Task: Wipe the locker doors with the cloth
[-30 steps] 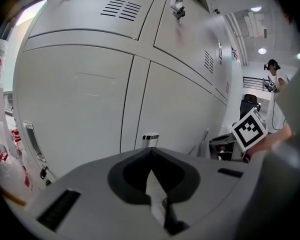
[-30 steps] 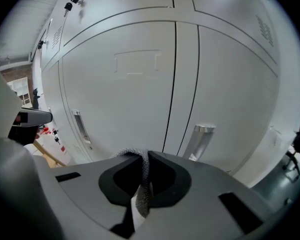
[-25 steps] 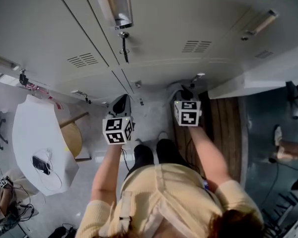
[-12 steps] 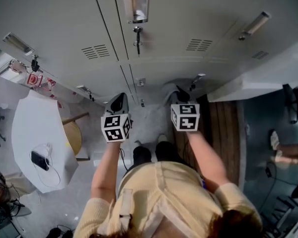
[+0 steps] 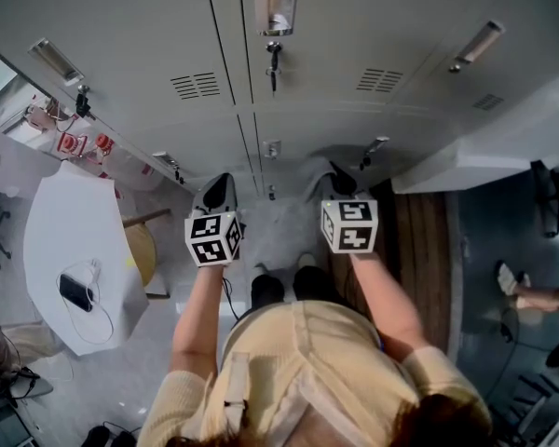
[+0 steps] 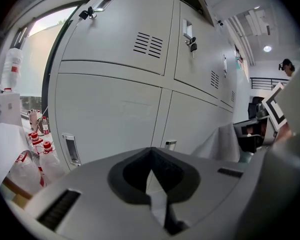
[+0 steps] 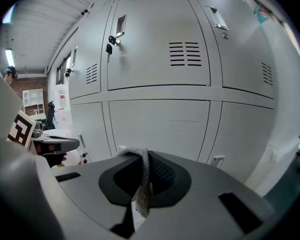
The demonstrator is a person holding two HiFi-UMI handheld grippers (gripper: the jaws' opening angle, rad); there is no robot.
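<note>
Grey locker doors (image 5: 354, 35) fill the top of the head view, and a key (image 5: 273, 63) hangs in one lock. My right gripper (image 5: 338, 181) is shut on a grey cloth (image 5: 315, 177), held low in front of the lower doors (image 7: 160, 129). In the right gripper view the cloth (image 7: 142, 181) hangs pinched between the jaws. My left gripper (image 5: 218, 192) is level with the right one, its jaws together with nothing between them. The left gripper view shows the lower doors (image 6: 110, 124) close ahead and the cloth (image 6: 222, 144) off to the right.
A white table (image 5: 70, 240) with a phone (image 5: 74, 291) stands at my left. Red-capped bottles (image 5: 74, 144) are beside it against the lockers. A white ledge (image 5: 475, 161) juts out at the right, over a wooden floor strip (image 5: 419, 240). Another person's feet (image 5: 517, 287) show at the far right.
The head view has swung, so the lockers and key sit further right and higher. Both grippers stay low before the lower doors, and the cloth remains in the right one.
</note>
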